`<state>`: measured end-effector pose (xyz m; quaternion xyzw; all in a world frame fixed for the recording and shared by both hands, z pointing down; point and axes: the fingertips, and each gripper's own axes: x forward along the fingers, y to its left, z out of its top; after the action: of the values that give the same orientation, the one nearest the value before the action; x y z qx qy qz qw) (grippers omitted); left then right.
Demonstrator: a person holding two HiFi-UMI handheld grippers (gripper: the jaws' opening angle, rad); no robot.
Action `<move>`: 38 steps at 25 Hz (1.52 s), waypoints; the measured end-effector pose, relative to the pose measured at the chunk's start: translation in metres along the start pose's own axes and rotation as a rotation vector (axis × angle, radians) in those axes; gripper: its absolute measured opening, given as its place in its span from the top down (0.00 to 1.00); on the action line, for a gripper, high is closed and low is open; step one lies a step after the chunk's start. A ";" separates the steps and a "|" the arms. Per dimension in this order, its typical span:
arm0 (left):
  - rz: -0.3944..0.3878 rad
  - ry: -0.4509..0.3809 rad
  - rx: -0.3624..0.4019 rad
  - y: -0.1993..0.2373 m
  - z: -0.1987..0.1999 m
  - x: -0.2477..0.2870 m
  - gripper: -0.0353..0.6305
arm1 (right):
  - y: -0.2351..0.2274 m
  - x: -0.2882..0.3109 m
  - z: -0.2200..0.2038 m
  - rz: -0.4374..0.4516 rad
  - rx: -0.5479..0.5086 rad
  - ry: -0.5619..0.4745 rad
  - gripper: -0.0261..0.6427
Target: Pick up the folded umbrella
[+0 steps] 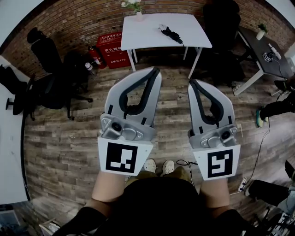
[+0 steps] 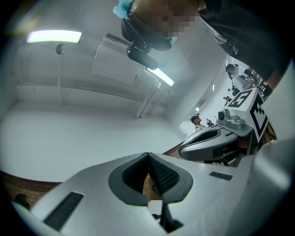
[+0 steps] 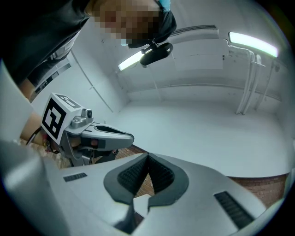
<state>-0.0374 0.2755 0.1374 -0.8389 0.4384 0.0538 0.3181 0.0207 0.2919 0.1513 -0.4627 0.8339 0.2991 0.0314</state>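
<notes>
The folded umbrella [image 1: 171, 33] is a small black bundle on the white table [image 1: 147, 30] at the far side of the room. Both grippers are held up in front of me, well short of the table and angled up. My left gripper [image 1: 156, 70] is shut, its pads meeting at the tip with nothing between them [image 2: 148, 155]. My right gripper [image 1: 191, 82] is shut and empty as well [image 3: 148, 156]. Each gripper view looks mostly at ceiling and wall, with the other gripper off to the side; the umbrella shows in neither.
A pink vase with flowers [image 1: 138, 13] stands at the table's back edge. Left of the table are a red box [image 1: 110, 48], fire extinguishers [image 1: 94, 57] and black office chairs [image 1: 53, 69]. Another desk [image 1: 262, 53] is at the right; a cable [image 1: 262, 143] runs across the wooden floor.
</notes>
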 end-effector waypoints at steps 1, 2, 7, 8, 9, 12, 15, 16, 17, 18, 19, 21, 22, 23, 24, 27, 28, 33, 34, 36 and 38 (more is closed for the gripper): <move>0.001 0.000 -0.001 0.001 0.000 0.000 0.93 | 0.001 0.001 0.000 0.000 -0.002 0.002 0.92; 0.001 0.000 -0.001 0.002 -0.001 -0.001 0.93 | 0.001 0.002 0.000 0.000 -0.003 0.002 0.92; 0.003 -0.002 -0.004 0.006 -0.002 -0.003 0.93 | 0.004 0.005 0.001 0.000 -0.001 0.002 0.92; 0.003 -0.002 -0.004 0.007 -0.002 -0.005 0.93 | 0.005 0.005 0.002 0.000 -0.001 0.001 0.92; 0.004 -0.002 -0.005 0.007 -0.002 -0.006 0.93 | 0.006 0.005 0.003 0.001 0.000 0.001 0.92; 0.006 0.000 -0.006 0.010 -0.002 -0.008 0.93 | 0.009 0.006 0.004 0.005 -0.001 0.002 0.92; 0.008 -0.002 -0.006 0.012 -0.003 -0.011 0.93 | 0.012 0.007 0.004 0.007 0.000 0.003 0.92; 0.009 -0.002 -0.007 0.012 -0.003 -0.012 0.93 | 0.013 0.008 0.004 0.006 0.000 0.001 0.92; 0.009 -0.002 -0.008 0.013 -0.003 -0.013 0.93 | 0.015 0.008 0.005 0.005 -0.001 0.000 0.92; 0.009 -0.002 -0.008 0.014 -0.003 -0.014 0.93 | 0.016 0.009 0.006 0.005 -0.002 0.000 0.92; 0.009 -0.001 -0.009 0.015 -0.003 -0.016 0.93 | 0.017 0.009 0.006 0.006 -0.002 0.000 0.92; 0.008 -0.002 -0.010 0.016 -0.004 -0.018 0.93 | 0.020 0.010 0.008 0.005 -0.003 0.002 0.92; 0.007 -0.003 -0.012 0.017 -0.004 -0.019 0.93 | 0.021 0.010 0.008 0.004 -0.004 0.002 0.92; 0.007 -0.003 -0.013 0.018 -0.004 -0.020 0.93 | 0.022 0.010 0.008 0.003 -0.004 0.004 0.92; 0.006 -0.004 -0.015 0.019 -0.004 -0.020 0.93 | 0.023 0.010 0.008 0.002 -0.005 0.006 0.92; 0.004 -0.004 -0.017 0.022 -0.006 -0.021 0.93 | 0.024 0.011 0.007 -0.002 -0.005 0.013 0.92; 0.003 -0.004 -0.017 0.022 -0.007 -0.022 0.93 | 0.024 0.011 0.007 -0.003 -0.006 0.014 0.92; 0.001 -0.009 -0.023 0.025 -0.008 -0.027 0.93 | 0.030 0.012 0.008 -0.007 -0.011 0.019 0.92; 0.001 -0.011 -0.023 0.026 -0.007 -0.028 0.93 | 0.032 0.012 0.009 -0.008 -0.012 0.019 0.92; 0.001 -0.014 -0.024 0.029 -0.007 -0.031 0.93 | 0.034 0.014 0.011 -0.010 -0.014 0.019 0.92; 0.001 -0.016 -0.024 0.032 -0.007 -0.033 0.93 | 0.037 0.015 0.012 -0.011 -0.016 0.017 0.92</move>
<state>-0.0834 0.2816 0.1394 -0.8418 0.4358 0.0660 0.3116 -0.0198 0.3015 0.1534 -0.4700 0.8292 0.3018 0.0222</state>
